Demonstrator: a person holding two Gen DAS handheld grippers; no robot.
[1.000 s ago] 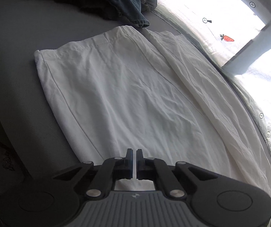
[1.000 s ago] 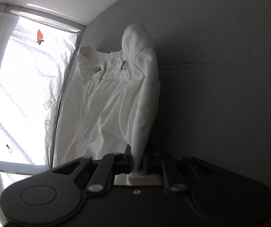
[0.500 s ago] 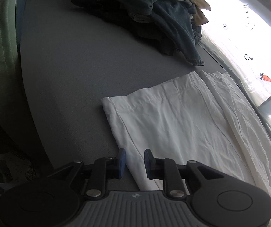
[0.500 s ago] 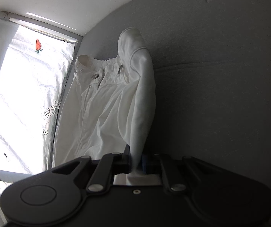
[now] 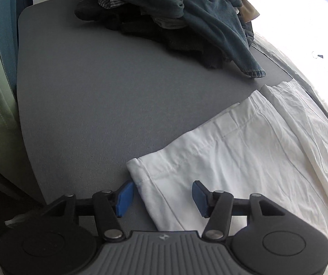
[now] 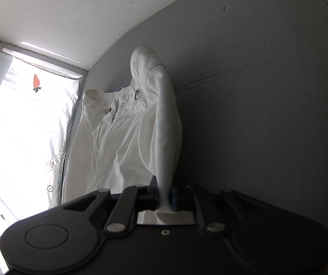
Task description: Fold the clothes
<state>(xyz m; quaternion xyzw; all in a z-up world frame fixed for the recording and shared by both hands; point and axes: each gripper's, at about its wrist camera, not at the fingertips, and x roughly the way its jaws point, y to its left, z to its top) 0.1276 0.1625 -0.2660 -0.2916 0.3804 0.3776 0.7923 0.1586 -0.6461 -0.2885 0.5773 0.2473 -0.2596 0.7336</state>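
Your left gripper (image 5: 162, 194) stands wide open with nothing between its blue pads (image 5: 124, 196), hovering low over the near hem corner of the white trousers (image 5: 244, 151). That corner lies flat on the grey worktop (image 5: 99, 96) and sits in the gap between the two fingers, nearer the left pad; whether it touches the pad you cannot tell. The trouser legs spread smooth across the worktop toward the right, with a second leg lying alongside at the bright edge. A heap of dark clothes (image 5: 186, 16), with blue denim on top, sits at the far end of the worktop, well apart from the hem. Your right gripper (image 6: 165, 197) is closed tight on a pinched fold of the same white trousers (image 6: 127, 137), the cloth rising from the jaws in a lifted ridge toward the waistband, where the button and fly show. Beside them on the left lies a white sheet printed with carrots (image 6: 26, 123), brightly lit.
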